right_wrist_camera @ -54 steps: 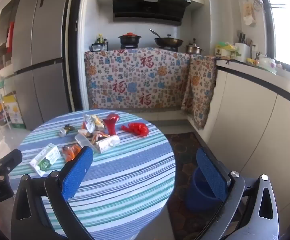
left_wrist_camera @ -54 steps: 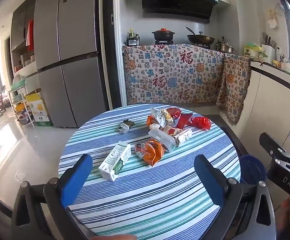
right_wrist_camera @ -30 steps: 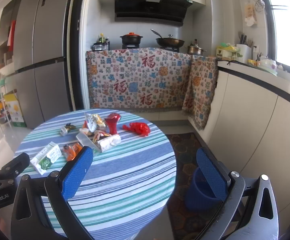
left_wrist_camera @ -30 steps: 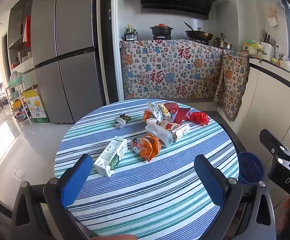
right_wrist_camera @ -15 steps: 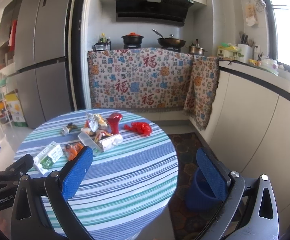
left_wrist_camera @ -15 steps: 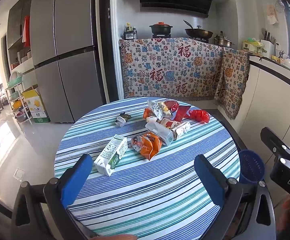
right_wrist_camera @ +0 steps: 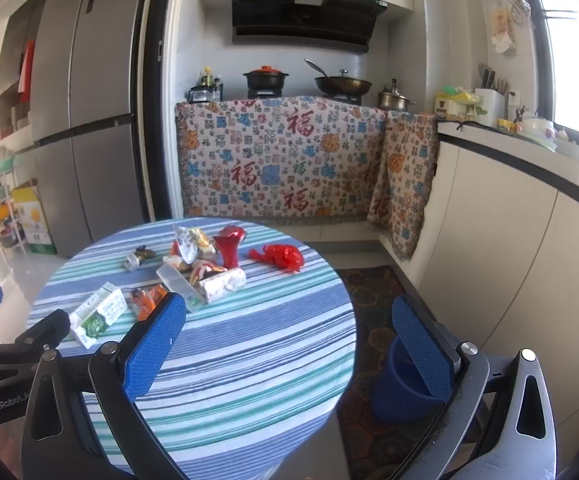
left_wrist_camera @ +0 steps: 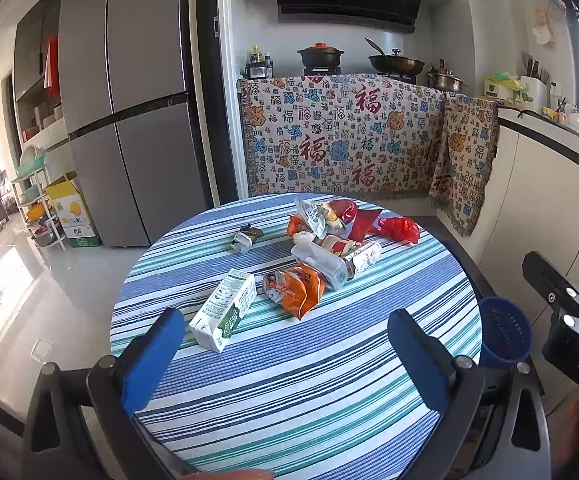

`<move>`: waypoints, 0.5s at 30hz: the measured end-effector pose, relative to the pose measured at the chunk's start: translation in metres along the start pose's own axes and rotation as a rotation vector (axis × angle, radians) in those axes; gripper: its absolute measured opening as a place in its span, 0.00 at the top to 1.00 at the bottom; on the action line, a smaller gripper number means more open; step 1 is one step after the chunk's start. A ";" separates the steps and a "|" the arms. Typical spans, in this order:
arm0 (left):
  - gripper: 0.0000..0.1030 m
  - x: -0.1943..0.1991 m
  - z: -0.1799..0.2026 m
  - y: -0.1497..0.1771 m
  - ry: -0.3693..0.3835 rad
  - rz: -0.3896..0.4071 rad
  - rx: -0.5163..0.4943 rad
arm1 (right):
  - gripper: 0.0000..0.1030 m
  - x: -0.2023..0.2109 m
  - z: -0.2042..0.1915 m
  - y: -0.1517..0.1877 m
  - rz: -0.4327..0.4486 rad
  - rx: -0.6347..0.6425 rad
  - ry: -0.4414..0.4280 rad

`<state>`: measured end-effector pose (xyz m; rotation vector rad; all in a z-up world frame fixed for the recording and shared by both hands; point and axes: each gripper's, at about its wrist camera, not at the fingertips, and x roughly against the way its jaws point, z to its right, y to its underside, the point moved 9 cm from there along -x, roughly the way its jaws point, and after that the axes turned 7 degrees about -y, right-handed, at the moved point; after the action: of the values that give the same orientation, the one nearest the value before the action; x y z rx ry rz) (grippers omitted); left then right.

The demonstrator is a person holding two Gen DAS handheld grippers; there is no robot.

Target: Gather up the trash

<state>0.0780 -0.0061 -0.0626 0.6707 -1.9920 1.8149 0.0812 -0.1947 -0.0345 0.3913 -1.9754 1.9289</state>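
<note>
Two grippers, left (left_wrist_camera: 285, 356) and right (right_wrist_camera: 289, 344), gape wide, holding nothing; trash (left_wrist_camera: 321, 240) sits mid-frame on the table (left_wrist_camera: 309, 400).

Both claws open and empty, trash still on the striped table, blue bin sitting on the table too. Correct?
Not quite: the blue bin stands on the floor beside the table, as the right wrist view shows. The rest holds: left claw and right claw open and empty, trash on the table.

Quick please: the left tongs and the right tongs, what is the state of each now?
Left tongs: open, holding nothing, above the striped table.
Right tongs: open, holding nothing.
</note>
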 end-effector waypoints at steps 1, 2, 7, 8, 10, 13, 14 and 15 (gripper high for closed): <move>0.00 0.000 0.000 0.000 0.000 0.000 -0.001 | 0.00 0.000 0.000 0.000 0.000 0.000 0.001; 0.00 0.000 0.000 0.000 0.000 0.000 -0.002 | 0.00 0.000 -0.001 0.000 0.000 0.000 0.002; 0.00 -0.001 0.000 0.000 -0.001 0.000 -0.005 | 0.00 0.001 0.000 -0.001 0.004 0.000 0.002; 0.00 -0.001 0.000 0.000 -0.001 0.000 -0.005 | 0.00 0.001 0.001 -0.001 0.004 -0.001 0.001; 0.00 -0.001 0.000 0.001 -0.001 -0.001 -0.006 | 0.00 0.001 0.001 -0.002 0.005 -0.001 0.000; 0.00 -0.002 0.000 0.001 -0.001 -0.002 -0.006 | 0.00 0.001 0.001 -0.002 0.004 -0.002 0.000; 0.00 -0.002 0.001 0.001 -0.002 -0.001 -0.007 | 0.00 0.001 0.001 -0.002 0.004 -0.002 0.000; 0.00 -0.002 0.001 0.002 -0.002 -0.001 -0.007 | 0.00 0.001 0.000 -0.002 0.004 -0.002 0.001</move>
<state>0.0787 -0.0065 -0.0650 0.6717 -1.9984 1.8064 0.0814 -0.1952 -0.0321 0.3859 -1.9797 1.9289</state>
